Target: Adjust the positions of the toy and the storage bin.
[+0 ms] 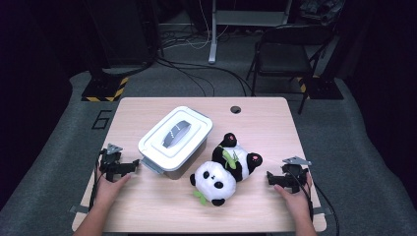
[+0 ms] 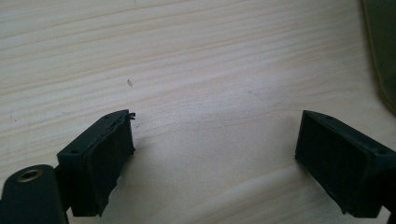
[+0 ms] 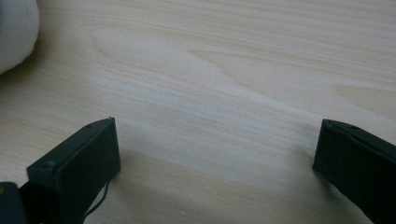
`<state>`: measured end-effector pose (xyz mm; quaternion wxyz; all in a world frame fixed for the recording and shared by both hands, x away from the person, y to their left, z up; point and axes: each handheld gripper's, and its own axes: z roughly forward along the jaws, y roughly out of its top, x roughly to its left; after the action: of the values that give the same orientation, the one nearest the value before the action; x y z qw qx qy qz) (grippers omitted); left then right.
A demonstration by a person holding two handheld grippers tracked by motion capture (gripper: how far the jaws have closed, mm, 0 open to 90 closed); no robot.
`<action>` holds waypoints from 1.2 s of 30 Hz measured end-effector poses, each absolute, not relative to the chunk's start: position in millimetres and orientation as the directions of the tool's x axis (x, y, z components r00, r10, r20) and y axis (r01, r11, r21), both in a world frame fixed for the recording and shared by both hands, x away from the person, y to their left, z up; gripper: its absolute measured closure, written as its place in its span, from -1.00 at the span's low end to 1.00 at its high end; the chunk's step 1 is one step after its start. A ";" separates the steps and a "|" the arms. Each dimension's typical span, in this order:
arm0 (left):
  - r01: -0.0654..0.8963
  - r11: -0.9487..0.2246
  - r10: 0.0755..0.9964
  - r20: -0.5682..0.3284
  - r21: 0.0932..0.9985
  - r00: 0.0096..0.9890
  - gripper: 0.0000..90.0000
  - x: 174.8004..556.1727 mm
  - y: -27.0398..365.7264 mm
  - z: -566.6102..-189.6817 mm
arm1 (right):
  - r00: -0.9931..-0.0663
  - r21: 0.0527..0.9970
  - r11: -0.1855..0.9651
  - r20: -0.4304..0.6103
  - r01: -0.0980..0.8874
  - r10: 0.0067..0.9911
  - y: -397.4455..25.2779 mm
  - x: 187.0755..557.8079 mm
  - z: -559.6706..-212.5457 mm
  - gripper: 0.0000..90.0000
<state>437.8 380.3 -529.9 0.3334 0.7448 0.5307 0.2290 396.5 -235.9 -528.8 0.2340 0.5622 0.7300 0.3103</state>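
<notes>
A black-and-white panda plush (image 1: pixel 225 169) lies on its back at the middle of the wooden table (image 1: pixel 260 123), with a green leaf on its belly. Left of it stands a white lidded box (image 1: pixel 175 140) with a grey handle. My left gripper (image 1: pixel 129 167) rests on the table by the box's near left corner, open (image 2: pixel 215 154) over bare wood. My right gripper (image 1: pixel 273 181) rests on the table right of the panda, open (image 3: pixel 217 163), with nothing between its jaws. A white edge of the plush (image 3: pixel 14 32) shows in the right gripper view.
A round cable hole (image 1: pixel 235 109) sits near the table's far edge. Behind the table stand a black folding chair (image 1: pixel 287 54), a white desk leg (image 1: pixel 213 34) and floor cables. A grey edge of the box (image 2: pixel 383 51) shows in the left gripper view.
</notes>
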 end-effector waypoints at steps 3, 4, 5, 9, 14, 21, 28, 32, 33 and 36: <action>0.638 -0.215 0.944 -0.010 0.740 0.329 -0.79 437.9 380.3 -529.8 | -0.254 0.714 0.171 0.010 0.679 0.967 -235.5 396.3 -528.7 -1.00; 0.640 -0.210 0.947 -0.010 0.739 0.322 -0.79 438.5 379.9 -529.8 | -0.267 0.715 0.183 0.005 0.675 0.964 -236.5 398.4 -528.8 -1.00; 0.640 -0.212 0.946 -0.008 0.739 0.323 -0.79 438.4 379.9 -529.7 | -0.271 0.717 0.185 0.006 0.672 0.963 -236.9 400.7 -528.9 -1.00; 0.644 -0.209 0.947 -0.011 0.736 0.320 -0.78 435.5 379.2 -529.5 | -0.255 0.716 0.174 0.005 0.676 0.967 -236.8 404.1 -528.7 -1.00; 0.640 -0.208 0.947 -0.012 0.740 0.321 -0.78 432.3 379.4 -530.0 | -0.240 0.714 0.164 0.006 0.681 0.971 -234.7 404.2 -528.7 -1.00; 0.640 -0.209 0.945 -0.014 0.740 0.326 -0.79 431.9 379.5 -530.0 | -0.243 0.714 0.165 0.007 0.680 0.970 -235.1 404.3 -528.5 -1.00; 0.639 -0.211 0.945 -0.013 0.740 0.327 -0.79 431.7 379.6 -530.1 | -0.251 0.716 0.171 0.006 0.677 0.968 -235.2 404.5 -528.7 -1.00; 0.634 -0.209 0.945 -0.013 0.744 0.327 -0.79 431.5 379.5 -530.5 | -0.249 0.716 0.167 0.010 0.678 0.968 -234.5 403.0 -528.4 -0.96; 0.634 -0.209 0.945 -0.013 0.744 0.327 -0.78 431.5 379.5 -530.5 | -0.259 0.722 0.172 0.010 0.670 0.966 -234.8 402.8 -528.3 -0.91; 0.634 -0.209 0.945 -0.013 0.745 0.327 -0.78 431.4 379.6 -530.5 | -0.268 0.727 0.180 0.006 0.662 0.963 -235.9 400.4 -525.7 -0.59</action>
<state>431.4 379.6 -530.5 0.3357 0.7421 0.5319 0.2316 400.4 -235.9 -525.7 0.2376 0.5563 0.7305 0.3170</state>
